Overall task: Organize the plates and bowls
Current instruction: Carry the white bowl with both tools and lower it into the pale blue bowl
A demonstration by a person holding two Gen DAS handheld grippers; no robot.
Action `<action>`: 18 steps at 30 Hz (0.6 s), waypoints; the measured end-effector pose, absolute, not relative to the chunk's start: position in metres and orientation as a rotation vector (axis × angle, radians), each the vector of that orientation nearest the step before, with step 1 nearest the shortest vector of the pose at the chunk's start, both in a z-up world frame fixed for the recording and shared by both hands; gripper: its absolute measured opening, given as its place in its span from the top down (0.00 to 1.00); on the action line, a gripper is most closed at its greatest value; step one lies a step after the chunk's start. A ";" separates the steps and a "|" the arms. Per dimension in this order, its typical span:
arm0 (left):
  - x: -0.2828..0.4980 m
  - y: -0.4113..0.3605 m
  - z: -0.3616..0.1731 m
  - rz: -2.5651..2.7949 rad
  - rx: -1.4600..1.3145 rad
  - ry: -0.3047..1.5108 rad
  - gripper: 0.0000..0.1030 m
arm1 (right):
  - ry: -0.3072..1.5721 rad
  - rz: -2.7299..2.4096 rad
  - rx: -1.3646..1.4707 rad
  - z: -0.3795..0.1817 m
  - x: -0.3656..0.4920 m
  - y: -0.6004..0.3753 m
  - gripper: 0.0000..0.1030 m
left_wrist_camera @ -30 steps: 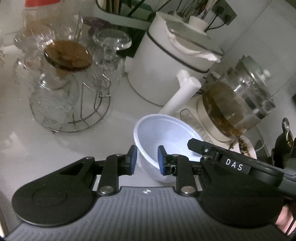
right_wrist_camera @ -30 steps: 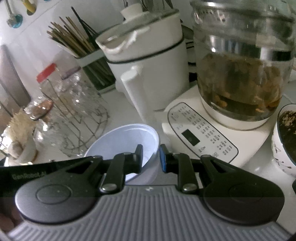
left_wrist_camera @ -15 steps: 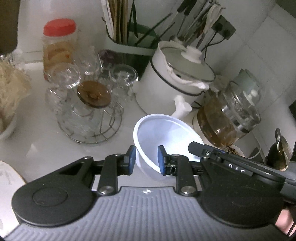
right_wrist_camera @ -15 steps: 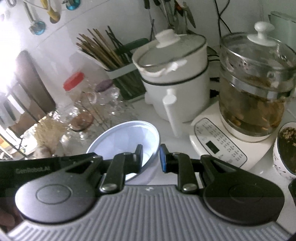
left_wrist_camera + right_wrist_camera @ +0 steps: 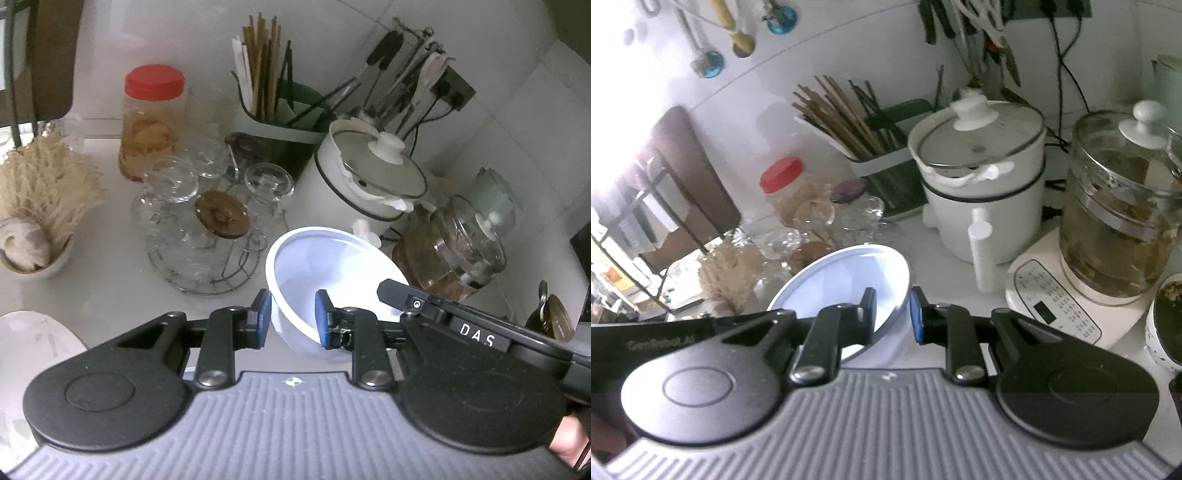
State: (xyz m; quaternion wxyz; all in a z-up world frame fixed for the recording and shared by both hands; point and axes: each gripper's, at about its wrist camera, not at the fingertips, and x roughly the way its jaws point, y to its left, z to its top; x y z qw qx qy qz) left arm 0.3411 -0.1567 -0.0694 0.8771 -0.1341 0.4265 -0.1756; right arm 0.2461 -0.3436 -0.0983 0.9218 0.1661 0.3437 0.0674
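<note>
A white plastic bowl (image 5: 325, 266) hangs above the white counter, held by both grippers. My left gripper (image 5: 291, 317) is shut on the bowl's near wall, one pad outside and one inside. My right gripper (image 5: 892, 314) is shut on the bowl's right rim (image 5: 849, 273); its black body also shows in the left wrist view (image 5: 461, 325), crossing in from the right. A white plate (image 5: 26, 343) lies at the lower left edge of the left wrist view, partly hidden.
Behind the bowl stand a white lidded cooker (image 5: 362, 192), a glass kettle of brown tea (image 5: 458, 254) on a white base (image 5: 1060, 302), a wire rack of upturned glasses (image 5: 207, 229), a red-lidded jar (image 5: 151, 118), a chopstick holder (image 5: 273, 107) and a brush bowl (image 5: 33, 229).
Both grippers have lifted the bowl up and back from the counter. The cooker, kettle and glass rack now look smaller and farther, and more of the counter and wall shows.
</note>
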 end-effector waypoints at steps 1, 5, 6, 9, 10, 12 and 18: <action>0.339 -0.154 -0.069 -0.362 -0.282 0.890 0.73 | 0.706 0.145 0.337 -0.097 0.246 -0.341 0.78; 0.333 -0.143 -0.067 -0.338 -0.287 0.887 0.72 | 0.699 0.184 0.317 -0.096 0.243 -0.329 0.78; 0.332 -0.140 -0.068 -0.329 -0.289 0.889 0.72 | 0.702 0.192 0.317 -0.096 0.244 -0.326 0.78; 0.327 -0.127 -0.068 -0.301 -0.311 0.894 0.72 | 0.711 0.223 0.309 -0.102 0.244 -0.315 0.78; 0.327 -0.122 -0.070 -0.291 -0.314 0.899 0.72 | 0.710 0.233 0.310 -0.103 0.242 -0.312 0.78; 0.326 -0.115 -0.073 -0.274 -0.303 0.909 0.72 | 0.722 0.251 0.331 -0.107 0.242 -0.306 0.78; 0.316 -0.099 -0.086 -0.237 -0.270 0.950 0.72 | 0.772 0.269 0.332 -0.121 0.238 -0.287 0.78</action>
